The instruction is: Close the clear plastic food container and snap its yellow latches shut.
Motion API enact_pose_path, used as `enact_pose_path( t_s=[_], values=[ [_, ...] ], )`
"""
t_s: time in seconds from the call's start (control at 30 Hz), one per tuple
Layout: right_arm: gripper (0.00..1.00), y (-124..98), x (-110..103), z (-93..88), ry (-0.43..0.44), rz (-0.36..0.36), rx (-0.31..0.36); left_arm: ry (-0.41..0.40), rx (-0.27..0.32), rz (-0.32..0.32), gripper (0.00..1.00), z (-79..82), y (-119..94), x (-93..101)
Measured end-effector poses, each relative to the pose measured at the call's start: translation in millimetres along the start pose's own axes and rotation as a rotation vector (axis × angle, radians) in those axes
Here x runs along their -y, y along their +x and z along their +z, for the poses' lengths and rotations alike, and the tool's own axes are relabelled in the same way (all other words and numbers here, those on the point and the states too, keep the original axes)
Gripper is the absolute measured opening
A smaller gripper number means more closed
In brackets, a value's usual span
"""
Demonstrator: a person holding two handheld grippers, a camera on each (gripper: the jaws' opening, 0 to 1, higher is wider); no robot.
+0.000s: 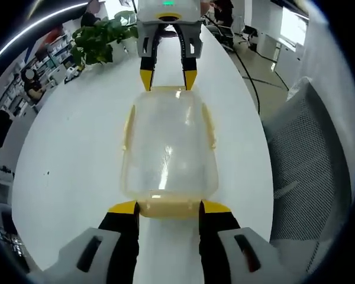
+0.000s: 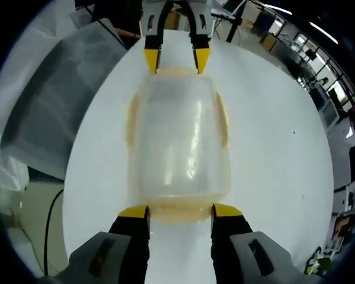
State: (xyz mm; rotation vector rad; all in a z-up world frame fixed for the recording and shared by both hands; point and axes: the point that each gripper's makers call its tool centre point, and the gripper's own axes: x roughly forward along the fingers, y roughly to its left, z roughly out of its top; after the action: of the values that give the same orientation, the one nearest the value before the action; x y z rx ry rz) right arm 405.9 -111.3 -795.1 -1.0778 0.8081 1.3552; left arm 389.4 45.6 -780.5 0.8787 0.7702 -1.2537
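Container [image 1: 168,148] sits lid-down-looking in the middle of the white bench [image 1: 71,154], a clear plastic box with pale yellow latches along its sides, and I see it lying lengthwise between my two grippers.

From the left gripper view, my left gripper [image 1: 168,207] has its yellow-tipped jaws spread wide, one tip at each corner of the container's near end, where a yellow latch [image 1: 168,208] lies flat between them. The tips look to be touching or just beside that end; I cannot tell which. At the far end the right gripper [image 1: 168,80] faces me, its jaws also apart and its tips just at the container's edge.

From the right gripper view the picture is mirrored: my right gripper [image 2: 180,211] stands with jaws wide at the near end of the container [image 2: 178,142], over the end latch [image 2: 180,213], and the left gripper [image 2: 177,60] meets the far end.

Side latches [image 2: 132,121] lie along the long walls. A potted plant [image 1: 100,38] stands at the far end of the bench, and a mesh chair [image 1: 307,160] is beside it.
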Motion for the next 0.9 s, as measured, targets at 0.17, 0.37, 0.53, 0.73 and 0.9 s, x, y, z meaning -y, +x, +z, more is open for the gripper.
enact_pose_path(
  t_s=[0.17,0.37,0.53,0.73,0.9],
  values=[
    [0.39,-2.8,-2.1,-8.6,0.001,0.003,-0.007,0.004,-0.005,-0.005,0.38,7.3,4.0,1.3],
    [0.39,-7.3,-3.0,-18.5,0.005,0.006,-0.012,0.009,-0.003,-0.008,0.38,16.6,8.9,0.3],
    [0.39,-7.7,-3.5,-24.8,0.008,0.01,-0.015,0.012,-0.004,-0.012,0.38,21.3,13.6,0.1],
    [0.39,-10.5,-2.2,-31.6,0.023,0.016,-0.006,0.011,-0.01,-0.018,0.38,25.9,18.7,-1.1],
    [0.39,-13.7,-3.4,-35.0,0.025,0.021,-0.004,0.015,-0.002,-0.022,0.38,32.4,15.2,-2.2]
  ],
)
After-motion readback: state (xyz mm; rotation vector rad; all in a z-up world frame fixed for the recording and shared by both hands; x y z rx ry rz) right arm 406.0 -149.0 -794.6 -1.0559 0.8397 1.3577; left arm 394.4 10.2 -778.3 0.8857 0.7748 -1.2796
